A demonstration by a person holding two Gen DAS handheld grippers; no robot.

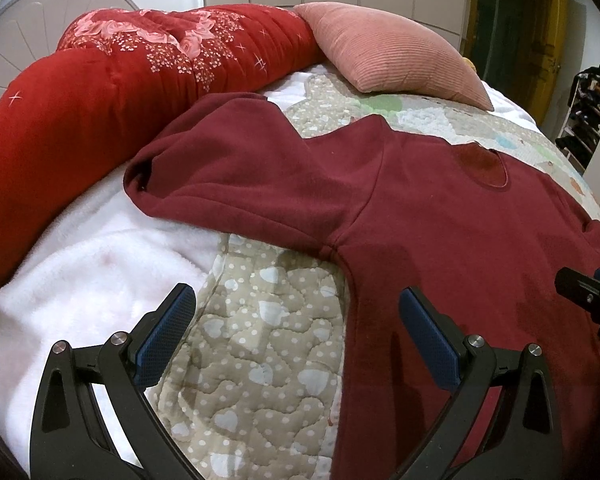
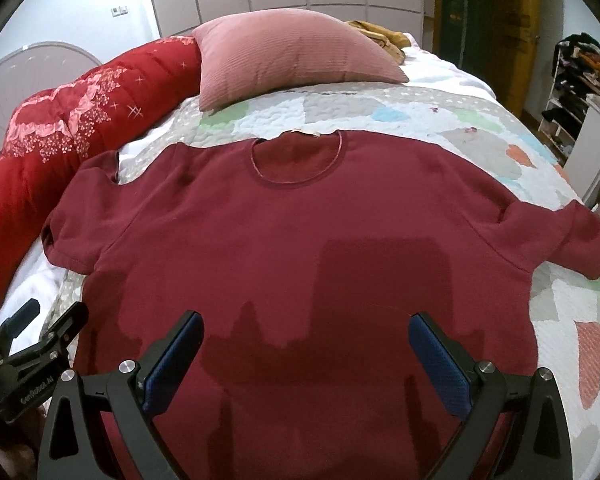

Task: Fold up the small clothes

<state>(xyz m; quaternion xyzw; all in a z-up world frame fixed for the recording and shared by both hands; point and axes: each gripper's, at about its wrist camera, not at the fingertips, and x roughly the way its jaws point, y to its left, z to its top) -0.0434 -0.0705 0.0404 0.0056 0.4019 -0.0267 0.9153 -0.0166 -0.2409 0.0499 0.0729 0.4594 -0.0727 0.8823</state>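
While the bed point(image 2: 440, 120) with its patchwork quilt fills most of both views, a long red blanket point(image 1: 100, 92) with pink flowers lies rolled along its left side, next to a white fluffy cover point(image 1: 80, 264). On the quilt a dark red sweater point(image 2: 284, 240) is spread flat with the front up, the round neck point(image 2: 296, 160) pointing to the far end and both sleeves stretched to the sides. Its left sleeve point(image 1: 228, 168) reaches toward the red blanket and partly lies on the white cover. Behind the sweater, well apart from it, a pink pillow point(image 2: 288, 56) rests on the quilt. At the right edge of the room a shelf point(image 2: 580, 80) with clothes stands near the bed. The right gripper point(image 2: 306, 360) hangs above the lower part of the sweater, its jaws wide apart and holding nothing. The left gripper point(image 1: 296, 344) hovers at the sweater's left edge, one finger above the quilt and one above the fabric, also spread and holding nothing.
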